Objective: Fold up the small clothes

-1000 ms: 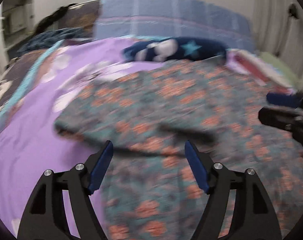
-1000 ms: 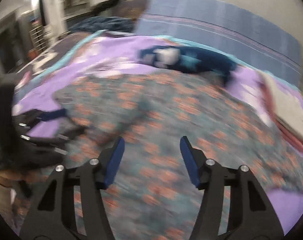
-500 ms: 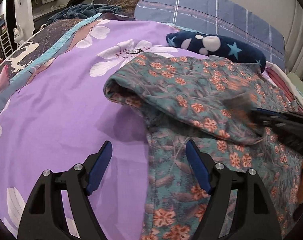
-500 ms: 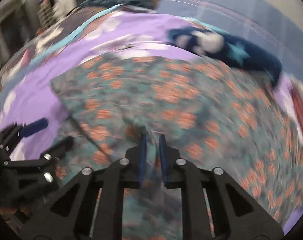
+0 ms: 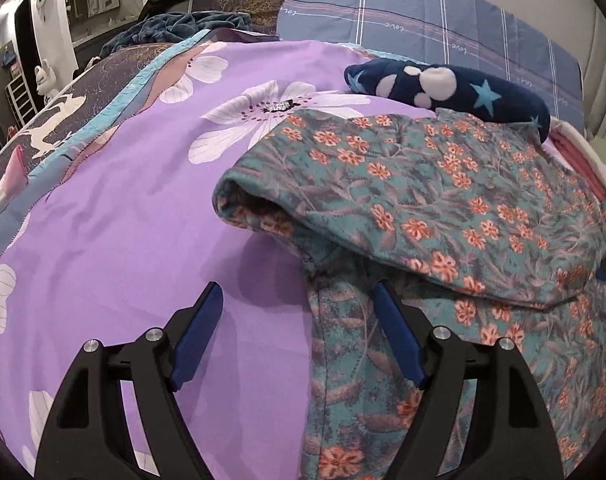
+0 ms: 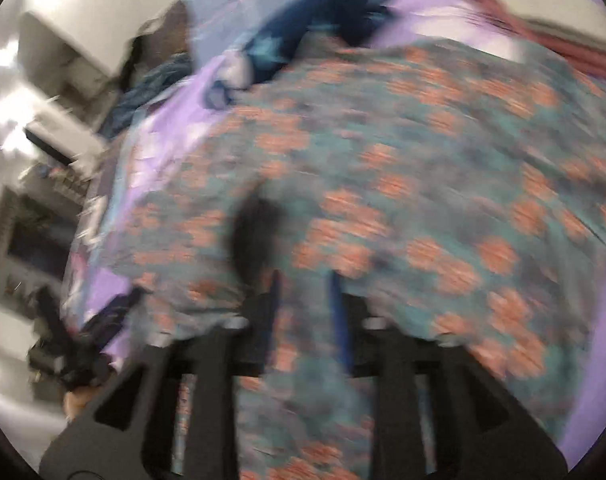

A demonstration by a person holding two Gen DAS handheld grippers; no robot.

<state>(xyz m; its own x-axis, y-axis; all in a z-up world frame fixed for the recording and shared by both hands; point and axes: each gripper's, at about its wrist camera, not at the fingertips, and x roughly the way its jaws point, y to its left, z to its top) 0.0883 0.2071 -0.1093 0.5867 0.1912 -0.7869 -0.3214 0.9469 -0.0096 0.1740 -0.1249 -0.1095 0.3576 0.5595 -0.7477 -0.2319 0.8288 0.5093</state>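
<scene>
Floral garment (image 5: 443,200) folded on purple bedsheet (image 5: 123,220).

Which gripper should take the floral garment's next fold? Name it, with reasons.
Probably left. The left gripper hangs open astride the floral garment's near edge; the right gripper's jaws are opening, its view motion-blurred.

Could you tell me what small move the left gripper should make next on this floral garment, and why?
Probably ease the left gripper forward and rightward onto the floral garment near its folded sleeve. Its jaws stand open and empty, with the garment's edge between the fingertips. The right gripper's jaws are opening over the fabric in a blurred view, so the left must hold it.
</scene>
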